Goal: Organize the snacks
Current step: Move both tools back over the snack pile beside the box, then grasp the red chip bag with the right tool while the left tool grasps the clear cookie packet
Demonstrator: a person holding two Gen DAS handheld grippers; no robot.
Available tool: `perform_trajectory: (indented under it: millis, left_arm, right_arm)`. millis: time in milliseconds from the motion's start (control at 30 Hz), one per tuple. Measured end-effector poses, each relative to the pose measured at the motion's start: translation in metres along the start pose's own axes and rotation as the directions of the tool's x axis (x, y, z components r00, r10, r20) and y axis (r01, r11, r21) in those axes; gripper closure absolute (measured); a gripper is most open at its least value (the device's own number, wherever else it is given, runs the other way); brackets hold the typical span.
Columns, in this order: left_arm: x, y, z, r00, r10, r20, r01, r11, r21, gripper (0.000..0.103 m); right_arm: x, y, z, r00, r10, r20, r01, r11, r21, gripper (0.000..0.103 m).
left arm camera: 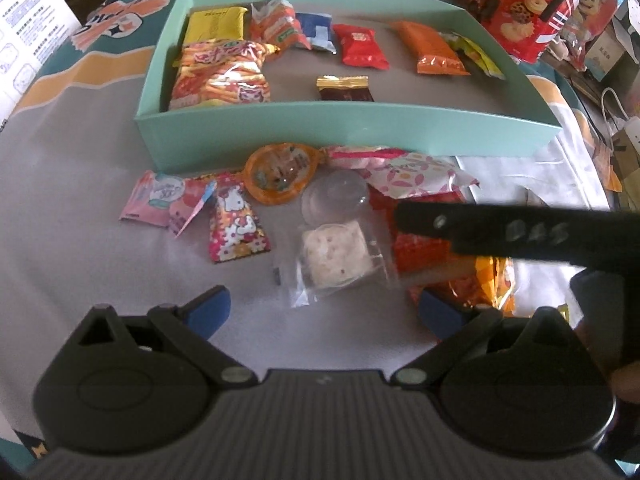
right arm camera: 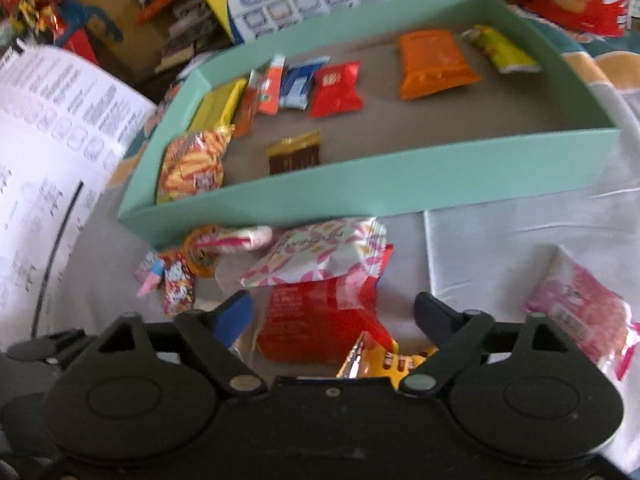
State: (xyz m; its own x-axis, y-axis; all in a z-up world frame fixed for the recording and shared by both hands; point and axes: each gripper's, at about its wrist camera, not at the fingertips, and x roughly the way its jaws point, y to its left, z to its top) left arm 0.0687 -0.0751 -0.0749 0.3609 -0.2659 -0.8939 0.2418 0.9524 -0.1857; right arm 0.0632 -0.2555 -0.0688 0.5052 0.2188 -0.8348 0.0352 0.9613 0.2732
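The right tool [right arm camera: 334,316] hangs with jaws apart over a red packet [right arm camera: 316,320] on the desk [right arm camera: 500,240], pads clear of it. Beyond lies a mint tray [right arm camera: 360,196] holding an orange pouch [right arm camera: 434,62] and other snacks.

Grey tablecloth [left arm camera: 80,208] carries mint tray [left arm camera: 344,132], loose snack packets [left arm camera: 236,220] in front

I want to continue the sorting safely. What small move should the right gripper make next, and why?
Probably lower the right gripper a little and close on the red packet. Its jaws stand open on either side of that packet, which lies on the table outside the green box, partly under a pink patterned wrapper.
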Motion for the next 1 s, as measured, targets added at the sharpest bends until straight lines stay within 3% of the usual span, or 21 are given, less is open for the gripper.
perform_trajectory:
  millis: [33,100,200,533,567,667,700,767,833,1000]
  left_arm:
    - [0.001,0.0,0.001,1.0,0.002,0.003,-0.002,1.0,0.002,0.0]
    - [0.001,0.0,0.003,1.0,0.021,0.02,-0.021,1.0,0.009,0.0]
    - [0.002,0.0,0.006,0.998,0.047,0.042,-0.047,0.999,0.012,0.0]
    - [0.02,-0.012,0.015,0.996,0.093,0.012,-0.094,0.996,0.013,0.003]
    - [0.02,-0.015,0.014,0.993,0.116,0.025,-0.117,0.993,0.027,0.008]
    - [0.017,-0.029,0.011,0.989,0.135,0.068,-0.142,0.983,0.117,0.043]
    - [0.016,-0.031,0.01,0.988,0.136,0.072,-0.145,0.981,0.133,0.048]
    - [0.014,-0.032,0.009,0.988,0.134,0.075,-0.143,0.981,0.133,0.055]
    - [0.011,-0.029,0.01,0.991,0.118,0.065,-0.125,0.984,0.124,0.056]
    - [-0.012,-0.025,0.01,0.997,0.023,0.068,-0.031,0.992,0.122,0.062]
  right_arm:
    - [0.0,0.004,-0.001,1.0,-0.014,0.014,0.014,0.999,-0.03,0.023]
    - [0.0,0.007,-0.001,1.0,-0.019,0.024,0.021,0.998,-0.067,0.047]
    - [-0.005,-0.001,0.0,0.998,-0.048,0.041,0.049,0.998,-0.03,0.049]
    - [-0.034,-0.071,-0.018,0.988,-0.132,0.084,0.12,0.983,0.137,0.048]
    - [-0.035,-0.073,-0.02,0.987,-0.134,0.088,0.121,0.983,0.139,0.048]
    - [-0.035,-0.072,-0.025,0.985,-0.141,0.097,0.128,0.984,0.125,0.048]
    - [-0.034,-0.07,-0.025,0.984,-0.148,0.099,0.136,0.983,0.119,0.047]
    - [-0.031,-0.064,-0.024,0.981,-0.167,0.102,0.157,0.983,0.1,0.047]
    - [-0.031,-0.061,-0.023,0.979,-0.171,0.107,0.162,0.983,0.089,0.048]
    - [-0.045,-0.062,-0.026,0.983,-0.128,0.133,0.115,0.988,0.102,0.051]
